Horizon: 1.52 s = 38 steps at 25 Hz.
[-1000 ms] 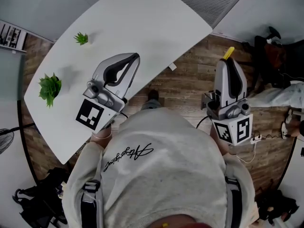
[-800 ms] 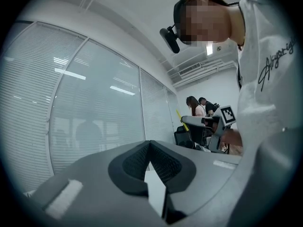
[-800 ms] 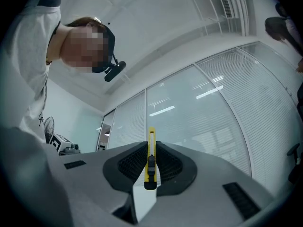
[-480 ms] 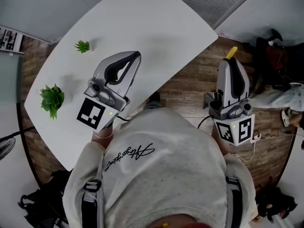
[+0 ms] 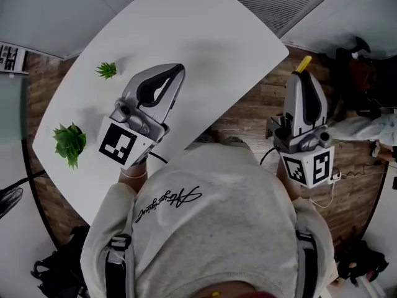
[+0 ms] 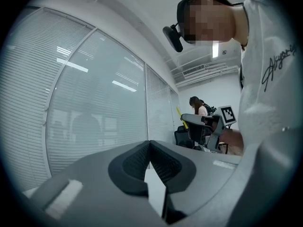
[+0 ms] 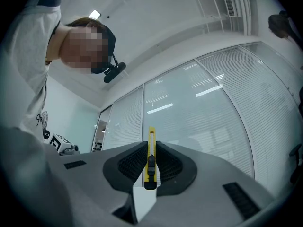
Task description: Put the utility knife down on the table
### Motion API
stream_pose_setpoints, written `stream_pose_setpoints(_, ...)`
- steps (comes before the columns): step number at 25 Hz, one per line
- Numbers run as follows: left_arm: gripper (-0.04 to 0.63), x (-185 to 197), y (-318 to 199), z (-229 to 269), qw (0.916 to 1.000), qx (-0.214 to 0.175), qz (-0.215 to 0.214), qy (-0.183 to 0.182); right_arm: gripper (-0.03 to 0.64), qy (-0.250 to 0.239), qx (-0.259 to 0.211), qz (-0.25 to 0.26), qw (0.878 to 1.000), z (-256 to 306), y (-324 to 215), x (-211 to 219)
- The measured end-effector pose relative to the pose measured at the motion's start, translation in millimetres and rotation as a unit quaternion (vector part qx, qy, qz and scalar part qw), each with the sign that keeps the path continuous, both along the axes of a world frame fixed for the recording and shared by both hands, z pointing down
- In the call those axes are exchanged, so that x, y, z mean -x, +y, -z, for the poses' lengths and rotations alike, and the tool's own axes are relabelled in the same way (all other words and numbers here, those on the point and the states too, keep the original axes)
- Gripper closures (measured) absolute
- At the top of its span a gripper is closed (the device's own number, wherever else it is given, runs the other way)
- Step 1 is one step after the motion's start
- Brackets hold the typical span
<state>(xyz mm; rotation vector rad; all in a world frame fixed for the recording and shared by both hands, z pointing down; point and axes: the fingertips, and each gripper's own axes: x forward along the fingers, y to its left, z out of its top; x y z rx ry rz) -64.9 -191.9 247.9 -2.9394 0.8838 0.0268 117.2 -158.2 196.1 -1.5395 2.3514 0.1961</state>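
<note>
Left tongs (image 5: pixel 178 70) over table (image 5: pixel 205 23), utility knife (image 5: pixel 303 63) in right tongs (image 5: pixel 302 75) beside it

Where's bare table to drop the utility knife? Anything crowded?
Widest bare patch: the table's far half, from the left gripper out to the right corner, nearest the right gripper holding the utility knife over the floor. Tighter at left: small plant, larger plant, left gripper above the near edge.
</note>
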Motion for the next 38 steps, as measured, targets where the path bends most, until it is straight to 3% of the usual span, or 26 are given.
stream_pose_setpoints(5, 0.606, -7.9, -4.9, -1.5, 1.0, 0.004, 0.002, -0.006, 0.563, -0.001, 0.001, 0.008, 1.0, 0.1, -9.5, -6.2)
stream_pose_setpoints(24, 0.606, -42.6, -20.6, 3.4, 0.9958, -0.008, 0.091, -0.003, 0.563, 0.006, 0.002, 0.086, 0.996, -2.5, -52.1, -51.0)
stream_pose_setpoints(38, 0.606, -43.7, -23.8, -0.9, 0.9902, -0.004, 0.139, -0.009, 0.563, 0.018, 0.018, 0.124, 0.992, -16.2, -80.2, -53.5)
